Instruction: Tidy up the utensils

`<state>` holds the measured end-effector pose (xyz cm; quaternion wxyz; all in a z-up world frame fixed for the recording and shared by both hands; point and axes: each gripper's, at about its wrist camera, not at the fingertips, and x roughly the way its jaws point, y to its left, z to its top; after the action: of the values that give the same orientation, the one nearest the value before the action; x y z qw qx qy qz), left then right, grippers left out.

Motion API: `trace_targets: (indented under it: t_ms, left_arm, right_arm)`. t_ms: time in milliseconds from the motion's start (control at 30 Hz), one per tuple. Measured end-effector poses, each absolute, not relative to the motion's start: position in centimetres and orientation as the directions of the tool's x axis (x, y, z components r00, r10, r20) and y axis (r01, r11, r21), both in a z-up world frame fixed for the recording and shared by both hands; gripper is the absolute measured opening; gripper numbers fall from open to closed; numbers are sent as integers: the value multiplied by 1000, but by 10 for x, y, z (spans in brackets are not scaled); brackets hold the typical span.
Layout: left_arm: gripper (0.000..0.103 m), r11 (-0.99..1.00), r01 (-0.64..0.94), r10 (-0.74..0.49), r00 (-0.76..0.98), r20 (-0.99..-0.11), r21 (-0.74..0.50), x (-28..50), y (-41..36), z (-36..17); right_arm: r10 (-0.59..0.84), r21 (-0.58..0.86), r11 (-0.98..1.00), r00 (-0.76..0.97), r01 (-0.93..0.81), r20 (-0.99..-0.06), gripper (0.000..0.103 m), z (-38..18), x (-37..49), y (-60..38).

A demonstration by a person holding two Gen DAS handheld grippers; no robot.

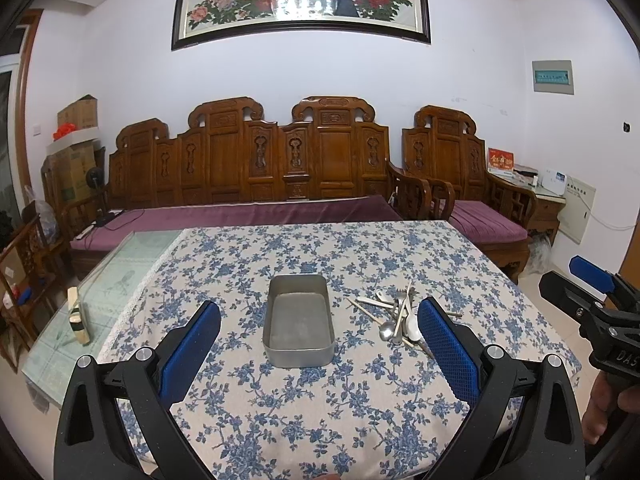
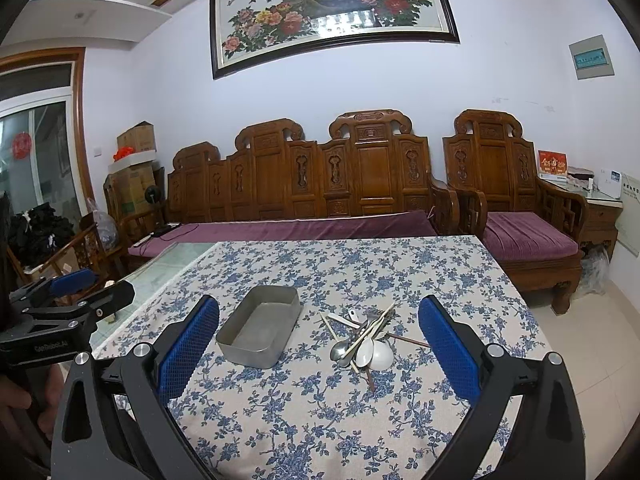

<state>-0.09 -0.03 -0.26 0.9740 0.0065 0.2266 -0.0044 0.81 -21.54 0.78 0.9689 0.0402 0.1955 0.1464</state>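
An empty grey metal tray (image 1: pixel 299 354) (image 2: pixel 256 354) sits in the middle of the floral tablecloth. To its right lies a loose pile of utensils (image 1: pixel 396 316) (image 2: pixel 366 338): metal spoons, white ceramic spoons, a fork and chopsticks. My left gripper (image 1: pixel 318 320) is open and empty, held above the near table in front of the tray. My right gripper (image 2: pixel 318 320) is open and empty, held above the near table in front of the pile. Each gripper shows at the edge of the other's view, the right one (image 1: pixel 592 280) and the left one (image 2: pixel 76 284).
The tablecloth (image 1: pixel 320 400) covers the right part of a glass-topped table (image 1: pixel 120 280). A small wooden block (image 1: pixel 78 316) lies on the bare glass at the left. A carved wooden sofa (image 1: pixel 256 168) and armchair (image 1: pixel 472 184) stand behind the table.
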Motion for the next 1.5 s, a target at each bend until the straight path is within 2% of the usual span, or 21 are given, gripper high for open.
trace_targets:
  t_ms: [1500]
  left_arm:
    - [95, 1000, 24, -20, 898, -439, 3, -2, -2, 0]
  right_arm:
    - [301, 137, 953, 881, -270, -365, 100, 8, 9, -215]
